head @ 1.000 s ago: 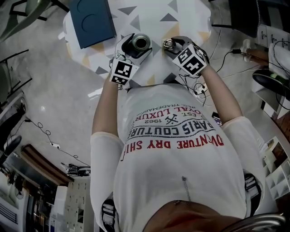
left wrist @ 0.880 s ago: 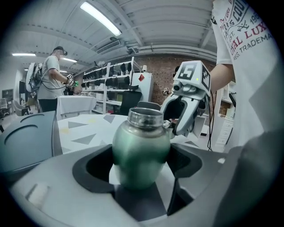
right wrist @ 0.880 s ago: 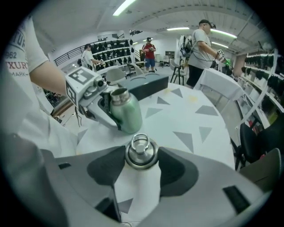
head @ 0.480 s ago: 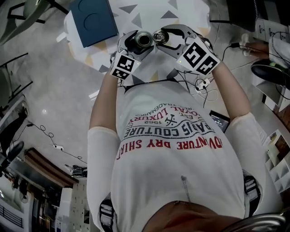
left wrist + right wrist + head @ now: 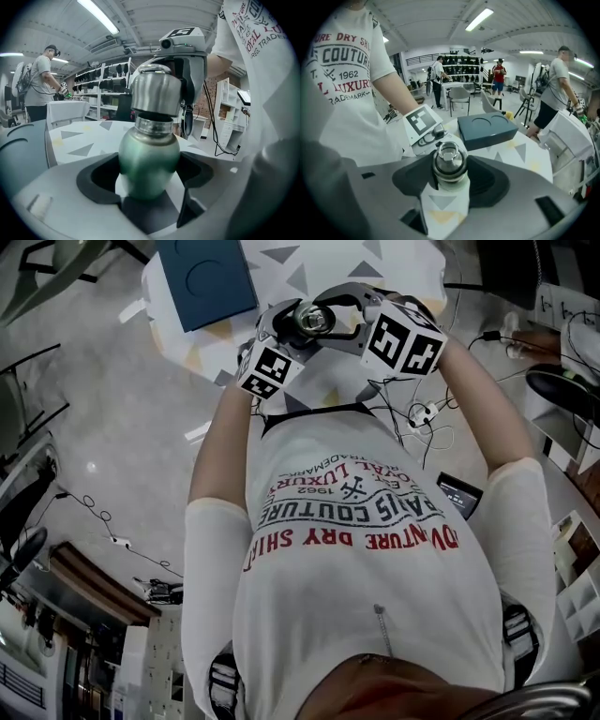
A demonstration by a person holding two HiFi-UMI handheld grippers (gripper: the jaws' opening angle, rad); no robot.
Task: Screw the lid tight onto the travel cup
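Note:
A green travel cup [image 5: 149, 161] stands upright between the jaws of my left gripper [image 5: 149, 180], which is shut on its body. My right gripper [image 5: 450, 176] is shut on the steel lid [image 5: 450, 161], whose ring top faces that camera. In the left gripper view the lid [image 5: 156, 93] sits right over the cup's threaded steel neck, with a band of thread showing below its rim. From the head view, both grippers meet above the table's near edge, left gripper [image 5: 281, 326] and right gripper [image 5: 342, 317], with the lid [image 5: 312, 317] between them.
A dark blue box [image 5: 208, 277] lies on the white table with triangle print [image 5: 394, 268], left of the grippers. Cables and a power strip [image 5: 422, 413] lie on the floor at right. Other people [image 5: 499, 75] and shelves stand far off.
The right gripper has carried the lid leftward from beside the cup to right over its open mouth. Both grippers rose slightly toward the table.

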